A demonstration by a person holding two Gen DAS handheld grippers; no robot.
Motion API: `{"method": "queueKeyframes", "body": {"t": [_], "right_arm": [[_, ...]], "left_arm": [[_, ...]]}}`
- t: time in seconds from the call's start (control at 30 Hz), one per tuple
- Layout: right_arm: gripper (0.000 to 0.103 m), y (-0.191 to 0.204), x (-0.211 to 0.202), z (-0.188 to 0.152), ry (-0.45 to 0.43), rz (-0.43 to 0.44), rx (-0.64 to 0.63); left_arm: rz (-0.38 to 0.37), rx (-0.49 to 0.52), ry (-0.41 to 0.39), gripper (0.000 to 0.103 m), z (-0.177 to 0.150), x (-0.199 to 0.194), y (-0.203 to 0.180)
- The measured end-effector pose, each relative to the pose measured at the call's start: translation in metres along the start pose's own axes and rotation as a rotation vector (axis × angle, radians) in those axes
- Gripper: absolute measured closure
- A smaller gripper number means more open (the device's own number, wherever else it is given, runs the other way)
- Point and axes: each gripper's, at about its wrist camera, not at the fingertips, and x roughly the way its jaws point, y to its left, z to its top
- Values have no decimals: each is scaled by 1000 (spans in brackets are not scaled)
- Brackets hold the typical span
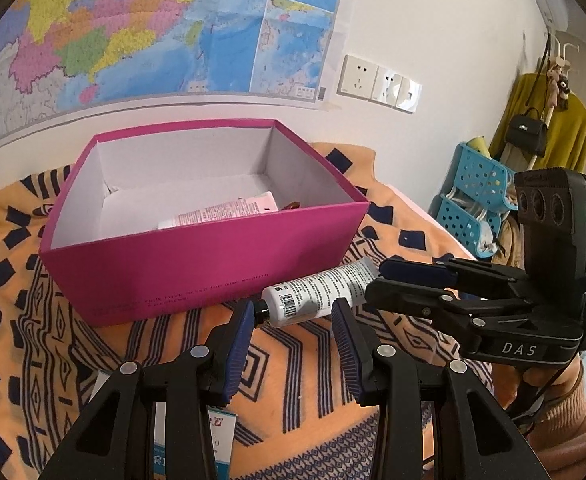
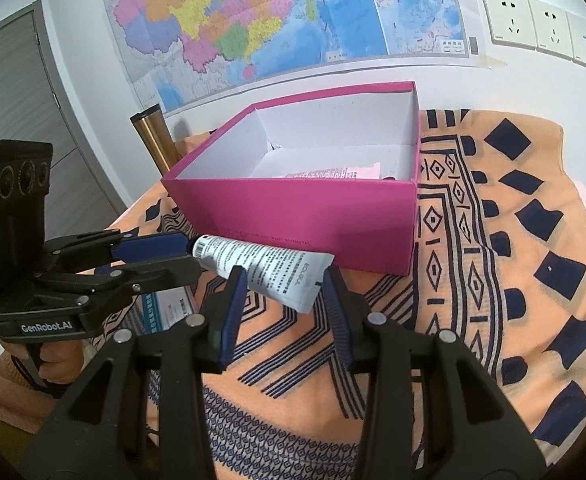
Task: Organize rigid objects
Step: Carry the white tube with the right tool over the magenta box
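Note:
A white tube (image 1: 313,294) with black print and a black cap lies crosswise on the patterned cloth, against the front wall of the open pink box (image 1: 213,264). My left gripper (image 1: 293,308) is at the cap end, jaws apart, and the tube runs behind its right finger. My right gripper (image 2: 284,276) is at the crimped end of the tube (image 2: 277,270), jaws also apart. Neither pair of pads pinches the tube, and I cannot tell whether the tips touch it. Each gripper shows side-on in the other view: right gripper (image 1: 373,280), left gripper (image 2: 191,256).
Inside the box lie a pink-and-white tube (image 1: 221,212) and a small brown item (image 1: 293,205). A white and blue carton (image 2: 165,308) lies on the cloth under my left gripper. A gold cylinder (image 2: 153,136) stands behind the box. Blue baskets (image 1: 477,200) stand past the bed's right edge.

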Motion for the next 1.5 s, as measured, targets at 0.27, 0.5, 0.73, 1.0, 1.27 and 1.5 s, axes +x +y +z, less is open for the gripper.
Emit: {"method": "queueKeyframes", "body": {"t": [0.27,0.5,0.73,1.0,1.27,1.5], "right_arm": [[60,1,-3,6,-18,-3,-15],[61,0,-3,13,-30,-4,-24],[61,0,-4,17,-39,-6,-34],[60,-1,-6,23,-56,-8,-39],[60,-3,-6,29,-70,-14,-45],[60,-5,-4,32,-73,-18,-47]], "left_arm": [[2,0,-15,63,5,-2,-1],[7,2,-27,63,8,-3,-1],[13,3,-37,63,13,-2,-1],[12,9,-42,63,17,0,0],[17,22,-57,63,23,0,0],[12,20,-64,63,28,2,1]]}}
